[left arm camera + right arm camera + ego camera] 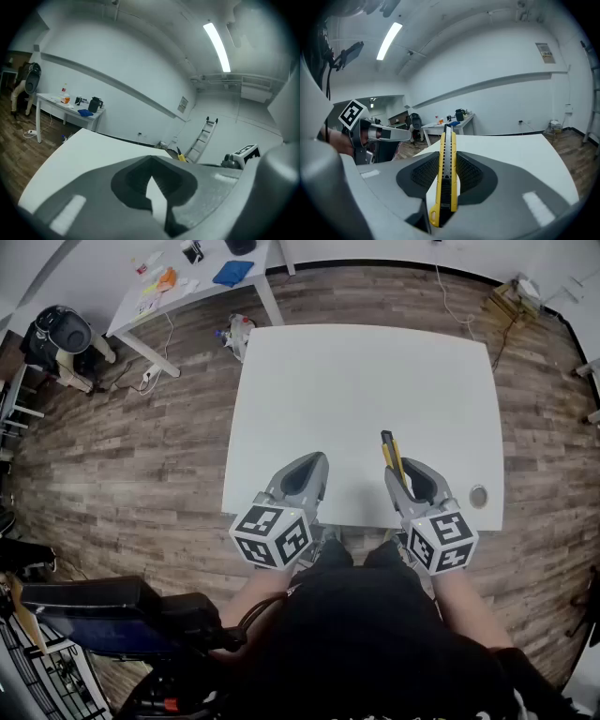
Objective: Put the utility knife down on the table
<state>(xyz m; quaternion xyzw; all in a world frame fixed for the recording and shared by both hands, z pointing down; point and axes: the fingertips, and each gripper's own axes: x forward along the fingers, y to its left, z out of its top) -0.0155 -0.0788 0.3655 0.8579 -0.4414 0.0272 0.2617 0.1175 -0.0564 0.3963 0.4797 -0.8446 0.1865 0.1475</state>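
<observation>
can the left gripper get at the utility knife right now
Probably yes: the left gripper hangs beside it, nothing between them over the table. But its jaws are together, and the right gripper clamps the utility knife, leaving only the front end free.

The slim plastic utility knife (446,173) is yellow with a black centre strip. The grey right claw (405,476) and grey left claw (302,476) carry white cubes (272,535) patterned with black squares. The flat rectangular counter (366,381) is plain white. The plank floor (122,456) is streaky brown-grey.
</observation>
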